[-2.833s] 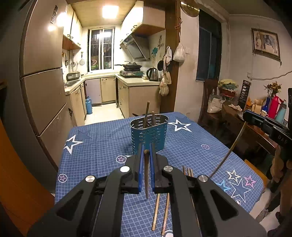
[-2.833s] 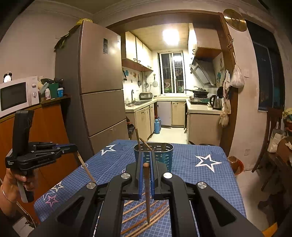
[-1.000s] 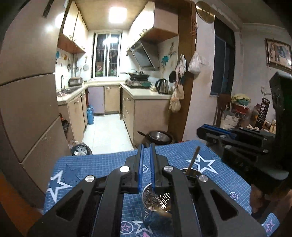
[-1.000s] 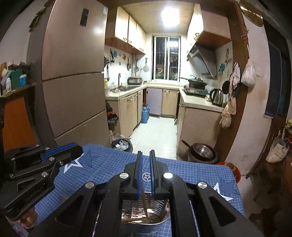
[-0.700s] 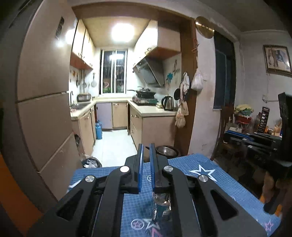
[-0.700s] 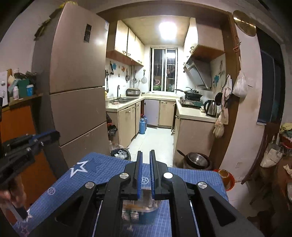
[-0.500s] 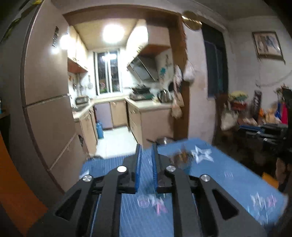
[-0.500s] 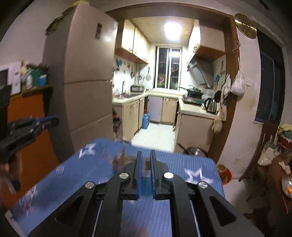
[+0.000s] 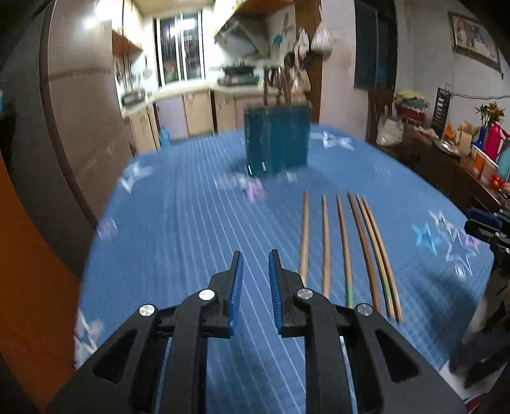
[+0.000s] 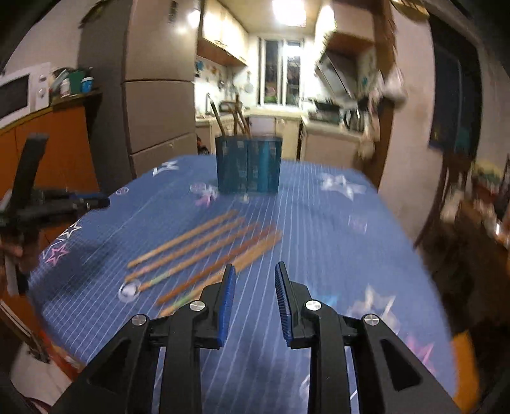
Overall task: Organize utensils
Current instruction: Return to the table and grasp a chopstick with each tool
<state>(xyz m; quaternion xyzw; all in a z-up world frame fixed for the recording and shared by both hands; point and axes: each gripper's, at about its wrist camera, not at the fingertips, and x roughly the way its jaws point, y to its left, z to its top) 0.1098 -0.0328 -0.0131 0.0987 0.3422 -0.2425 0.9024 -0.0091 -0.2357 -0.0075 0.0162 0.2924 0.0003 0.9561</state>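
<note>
Here both grippers are empty: the left gripper (image 9: 254, 280) has a narrow gap, and the right gripper (image 10: 254, 296) is opening. The chopsticks (image 9: 347, 248) lie flat before the blue holder (image 9: 276, 140), probably the next pick.

Blurred kitchen at far end: window (image 10: 282, 71), ceiling light (image 10: 288, 11), cabinets (image 10: 223, 35), range hood (image 10: 334, 78). Tall fridge (image 10: 153, 95) left, microwave (image 10: 19, 92) on orange cabinet. Framed picture (image 9: 473, 35) on right wall, cluttered sideboard (image 9: 446, 159) below.
</note>
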